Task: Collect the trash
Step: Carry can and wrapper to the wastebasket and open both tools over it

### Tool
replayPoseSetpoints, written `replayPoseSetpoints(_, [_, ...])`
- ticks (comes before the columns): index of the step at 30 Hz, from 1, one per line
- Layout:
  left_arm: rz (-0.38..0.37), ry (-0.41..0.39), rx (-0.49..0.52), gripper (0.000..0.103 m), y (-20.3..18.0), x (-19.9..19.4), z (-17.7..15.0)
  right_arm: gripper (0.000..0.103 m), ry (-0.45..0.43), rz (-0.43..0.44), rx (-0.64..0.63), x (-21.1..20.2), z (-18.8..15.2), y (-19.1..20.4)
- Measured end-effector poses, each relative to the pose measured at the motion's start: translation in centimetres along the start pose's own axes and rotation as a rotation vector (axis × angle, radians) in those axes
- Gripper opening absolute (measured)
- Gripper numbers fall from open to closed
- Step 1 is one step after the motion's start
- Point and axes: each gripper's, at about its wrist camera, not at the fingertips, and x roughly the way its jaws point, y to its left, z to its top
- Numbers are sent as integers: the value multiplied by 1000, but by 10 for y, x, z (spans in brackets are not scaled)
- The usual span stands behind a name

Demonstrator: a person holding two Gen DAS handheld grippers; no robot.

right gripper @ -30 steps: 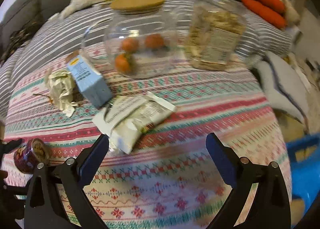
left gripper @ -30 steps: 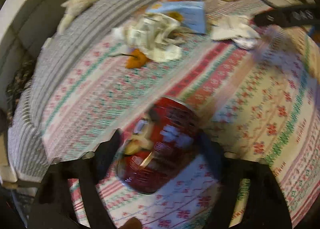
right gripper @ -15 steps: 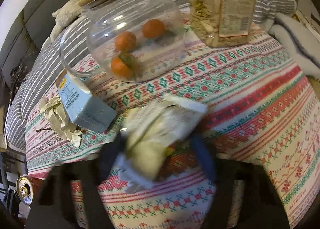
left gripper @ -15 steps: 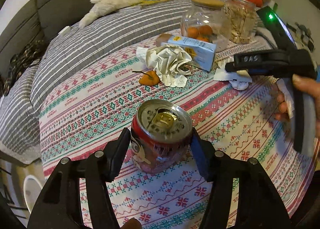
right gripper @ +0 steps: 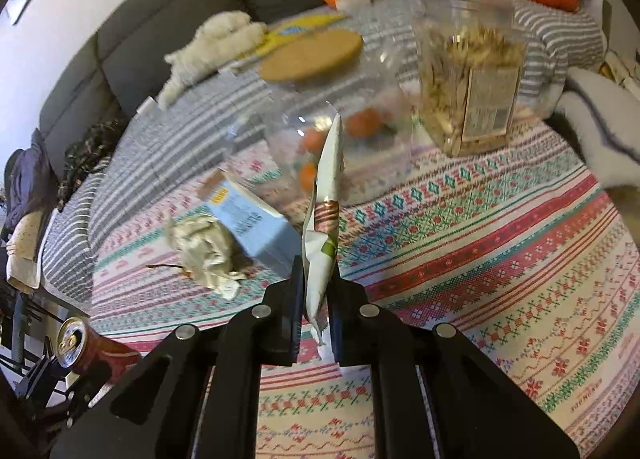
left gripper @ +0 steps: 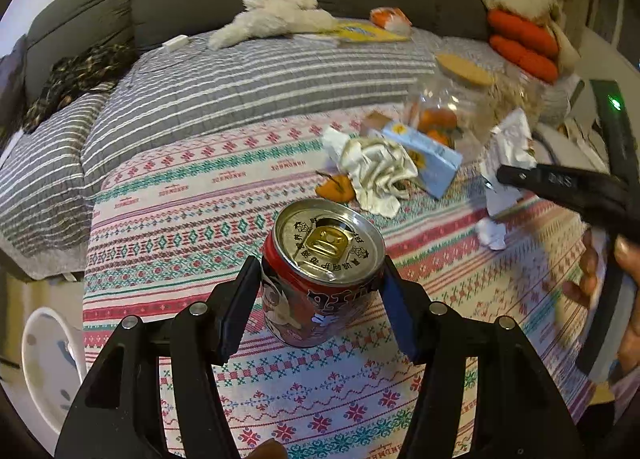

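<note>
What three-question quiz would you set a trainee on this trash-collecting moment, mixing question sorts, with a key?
1. True or false: the left gripper is shut on the red drink can.
2. What does the right gripper hold? A) the crumpled paper ball B) the white snack wrapper C) the light blue carton
3. Fill in: the round clear jar with the cork lid contains small ____ fruits.

Key
1. True; the can is upright between the pads.
2. B; the jaws have just been closing and now pinch the wrapper, which stands up clear of the patterned tablecloth.
3. Orange.
</note>
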Motion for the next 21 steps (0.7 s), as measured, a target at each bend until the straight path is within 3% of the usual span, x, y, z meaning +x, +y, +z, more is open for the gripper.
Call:
replayPoseSetpoints(7, [0, -40, -48, 57, 11, -15, 3, 11, -56, 63, -75, -26, -7, 36])
replayPoseSetpoints(21, [59, -83, -134, 57, 59, -44, -7, 11, -80, 189, -262, -46, -51, 129])
